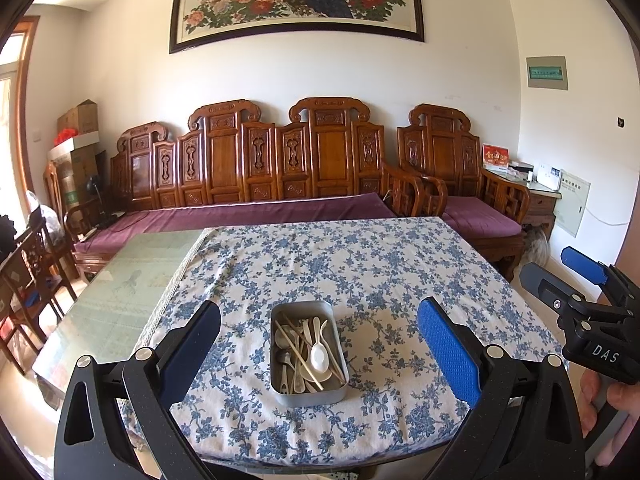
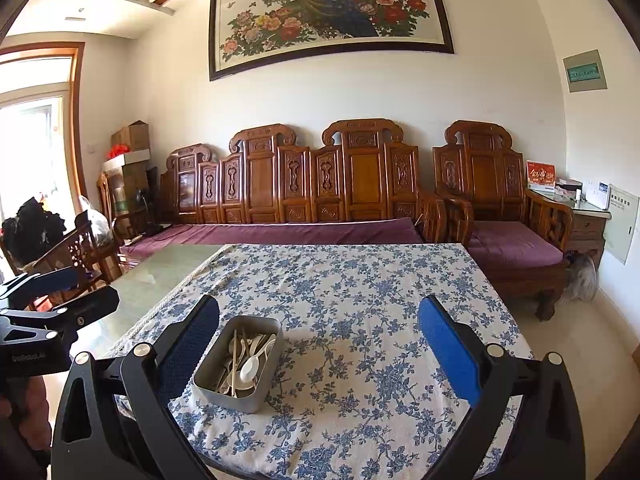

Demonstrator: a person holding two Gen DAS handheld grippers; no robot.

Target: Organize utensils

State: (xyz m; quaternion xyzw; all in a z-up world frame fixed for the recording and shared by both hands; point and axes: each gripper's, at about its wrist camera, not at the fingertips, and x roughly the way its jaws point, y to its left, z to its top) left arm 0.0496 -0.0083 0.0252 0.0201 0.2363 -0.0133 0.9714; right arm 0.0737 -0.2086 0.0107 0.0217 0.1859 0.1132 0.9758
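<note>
A grey metal tin (image 1: 307, 394) stands on the blue-flowered tablecloth (image 1: 360, 272) near the table's front edge. It holds white spoons (image 1: 320, 356), metal spoons and wooden chopsticks (image 1: 298, 350) mixed together. My left gripper (image 1: 318, 344) is open and empty, above and in front of the tin. In the right wrist view the tin (image 2: 236, 394) sits low and left, close to the left finger. My right gripper (image 2: 318, 344) is open and empty over the cloth to the tin's right. It also shows at the right edge of the left wrist view (image 1: 576, 280).
The cloth covers the right part of a glass-topped table (image 1: 132, 280). A carved wooden sofa (image 1: 256, 168) with purple cushions stands behind it, an armchair (image 1: 468, 184) to the right, wooden chairs (image 1: 32, 264) at the left.
</note>
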